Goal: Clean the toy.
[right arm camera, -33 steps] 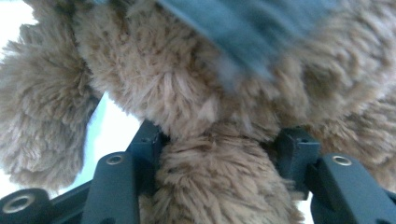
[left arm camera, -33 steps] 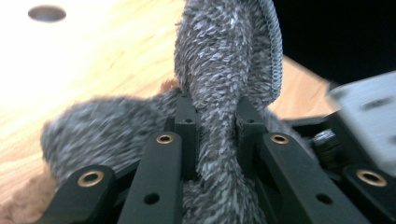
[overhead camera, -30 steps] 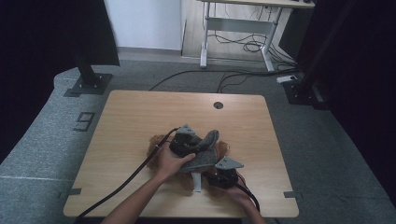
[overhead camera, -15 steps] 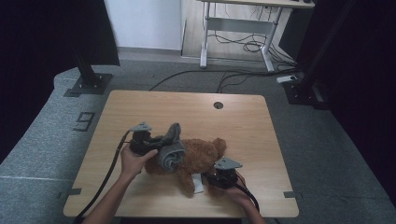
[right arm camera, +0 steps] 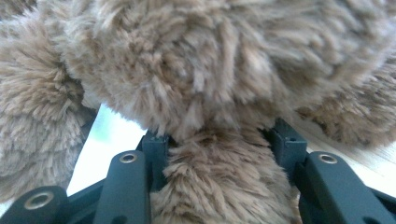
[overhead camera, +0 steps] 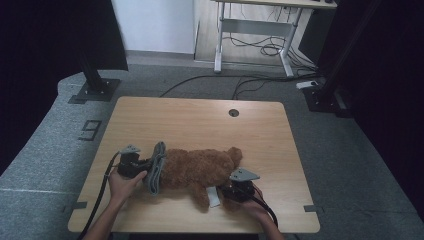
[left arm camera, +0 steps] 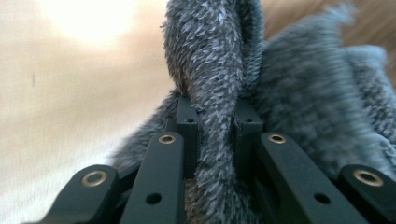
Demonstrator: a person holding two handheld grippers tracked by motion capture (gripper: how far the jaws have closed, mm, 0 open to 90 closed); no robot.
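Observation:
A brown plush bear (overhead camera: pixel 200 170) lies on its side across the near half of the wooden table (overhead camera: pixel 200 120). At its left end a grey fuzzy cloth (overhead camera: pixel 156 172) hangs bunched. My left gripper (overhead camera: pixel 149 167) is shut on that cloth, and in the left gripper view a fold of the cloth (left arm camera: pixel 210 93) is pinched between the jaws of this gripper (left arm camera: pixel 217 119). My right gripper (overhead camera: pixel 225 192) is at the bear's near right side. Its jaws (right arm camera: pixel 219 135) have just been closing and now clamp a furry limb of the bear (right arm camera: pixel 210 70). A white tag (overhead camera: pixel 214 196) sticks out beside it.
A round cable hole (overhead camera: pixel 233 113) sits near the table's far edge. Beyond the table stand a white desk frame (overhead camera: pixel 250 30) with cables on the floor, and black stands at the left (overhead camera: pixel 95 85) and the right (overhead camera: pixel 325 95).
My left gripper has carried the grey cloth leftward and lower, from over the bear's middle to its left end, uncovering the bear's body. The right gripper has stayed in place.

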